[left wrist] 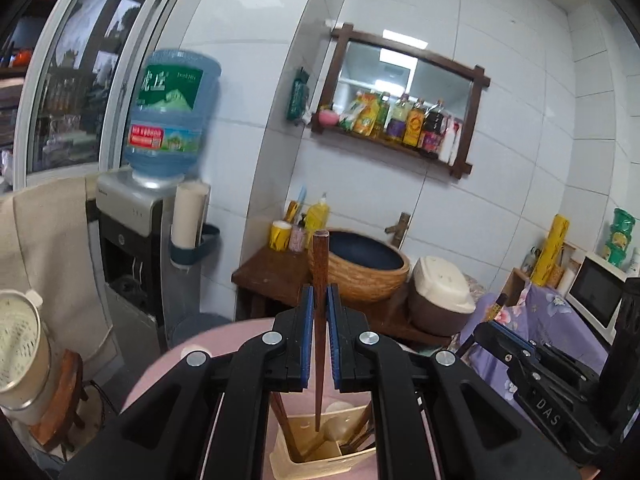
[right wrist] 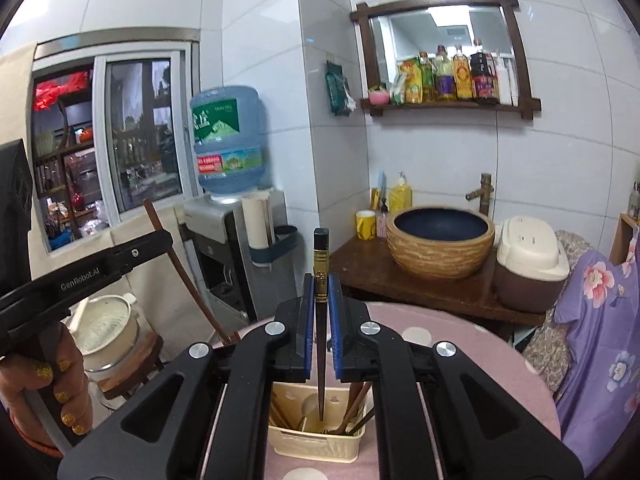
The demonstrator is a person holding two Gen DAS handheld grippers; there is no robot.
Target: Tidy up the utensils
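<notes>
A brown wooden chopstick (left wrist: 320, 320) is clamped upright in the left gripper (left wrist: 320, 300), and a black gold-banded chopstick (right wrist: 321, 320) in the right gripper (right wrist: 321, 304). Both tips hang over the cream utensil basket (right wrist: 316, 446) directly below, likely for sorting.

1. Round desk (right wrist: 460, 332), covered in a pink cloth with pale dots, occupies the foreground.
2. A cream slotted utensil basket (right wrist: 316, 446) stands directly on the desk; it contains wooden chopsticks and a pale spoon.
3. Behind it stands a dark wooden desk (right wrist: 360, 258) against the tiled wall. Resting on it: a woven-sided basin (right wrist: 440, 252) with a dark interior, a yellow cup (right wrist: 365, 225), a yellow pump bottle (right wrist: 400, 197), and a cream-lidded rice cooker (right wrist: 530, 264) at its right end.
4. Wall shelf (right wrist: 452, 106) below a framed mirror carries a row of bottles and packets.
</notes>
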